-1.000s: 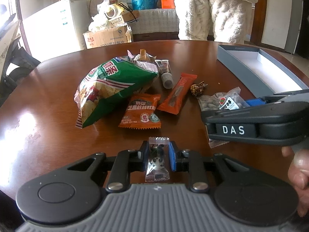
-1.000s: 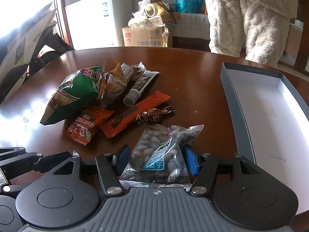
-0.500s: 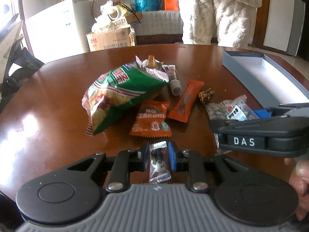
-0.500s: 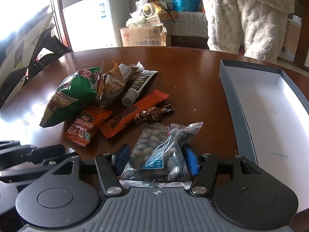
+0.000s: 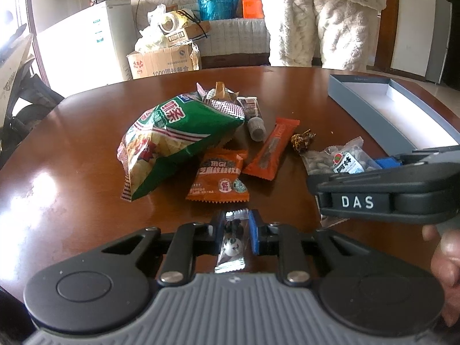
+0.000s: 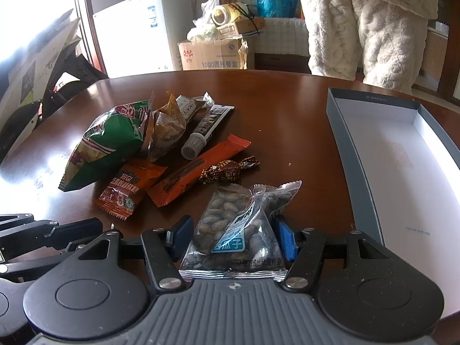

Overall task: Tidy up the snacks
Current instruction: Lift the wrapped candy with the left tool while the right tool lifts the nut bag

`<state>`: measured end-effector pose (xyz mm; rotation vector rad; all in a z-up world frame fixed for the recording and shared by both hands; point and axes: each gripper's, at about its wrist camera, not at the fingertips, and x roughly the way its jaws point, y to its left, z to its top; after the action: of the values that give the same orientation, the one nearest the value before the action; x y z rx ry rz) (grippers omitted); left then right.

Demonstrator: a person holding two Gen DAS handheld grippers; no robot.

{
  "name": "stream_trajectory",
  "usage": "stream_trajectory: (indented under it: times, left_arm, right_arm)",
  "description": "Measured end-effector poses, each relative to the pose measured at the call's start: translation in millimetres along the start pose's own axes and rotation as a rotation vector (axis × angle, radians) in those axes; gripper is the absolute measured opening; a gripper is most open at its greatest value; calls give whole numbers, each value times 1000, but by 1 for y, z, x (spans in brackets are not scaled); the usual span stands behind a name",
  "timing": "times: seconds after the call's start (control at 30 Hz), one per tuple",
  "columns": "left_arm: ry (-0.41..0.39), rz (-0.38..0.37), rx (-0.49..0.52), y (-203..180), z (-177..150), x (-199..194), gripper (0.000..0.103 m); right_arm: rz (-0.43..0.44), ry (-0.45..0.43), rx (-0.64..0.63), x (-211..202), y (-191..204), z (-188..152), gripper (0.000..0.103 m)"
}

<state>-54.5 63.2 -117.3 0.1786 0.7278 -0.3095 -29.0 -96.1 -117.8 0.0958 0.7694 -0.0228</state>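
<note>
- Left jaws pinched narrow on a small clear candy sachet [image 5: 232, 241], blue pads pressing both sides; left gripper [image 5: 235, 230] low over the dark wooden table [image 5: 72, 149]
- Right jaws spread wider, closed against a clear bag of seeds [image 6: 238, 230], blue pads touching its two edges; right gripper [image 6: 234, 235] just beside the open grey box [image 6: 356, 178], white inside
- Seen from the left wrist, right gripper to the right, seed bag poking out in front of it
- Heaped mid-table: green chip bag [image 5: 175, 141] lying across a small orange packet [image 5: 218, 179]; long orange bar [image 5: 271, 152] just right of that; dark tube [image 6: 205, 128] behind, cap toward the cameras; brown twist-wrapped candy [image 6: 228, 171] between bar and seed bag
- Beyond the table: white fridge [image 6: 138, 31], cardboard carton [image 6: 212, 54], someone in a fluffy cream suit [image 6: 362, 23]
</note>
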Motion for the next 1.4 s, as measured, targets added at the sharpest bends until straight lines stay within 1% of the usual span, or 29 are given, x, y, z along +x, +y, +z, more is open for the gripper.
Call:
stream_trajectory:
  times: [0.27,0.47,0.73,0.87,0.97,1.03,1.17,1.27,1.4]
  left_arm:
    - [-26,-6,-1,0,-6,-2,16]
    - [-14,-7,-31,2,-5,-7,17]
    - [-5,19,-1,-3,-8,-13,17]
    - [9,5,5,-4,-10,-12,17]
    - [11,19,-2,-4,-12,-12,17]
    - [24,13,-14,-3,-14,-10,17]
    - [20,5,-36,0,-17,-11,17]
    - [24,-12,-71,5,-16,-10,17]
    - [20,-26,-92,8,-17,-10,16]
  right_arm:
    - [-3,-11,-14,0,1,-2,62]
    - [-4,-17,-21,-1,1,-3,62]
    - [-4,-16,-24,-1,1,-3,62]
    - [-6,-16,-28,-1,1,-3,62]
    - [-5,-19,-29,-1,2,-4,62]
    - [-5,-22,-29,-1,2,-5,62]
    - [-8,-21,-34,-1,2,-5,62]
    - [-13,-22,-43,-1,4,-6,62]
    - [-23,-32,-62,-1,6,-8,60]
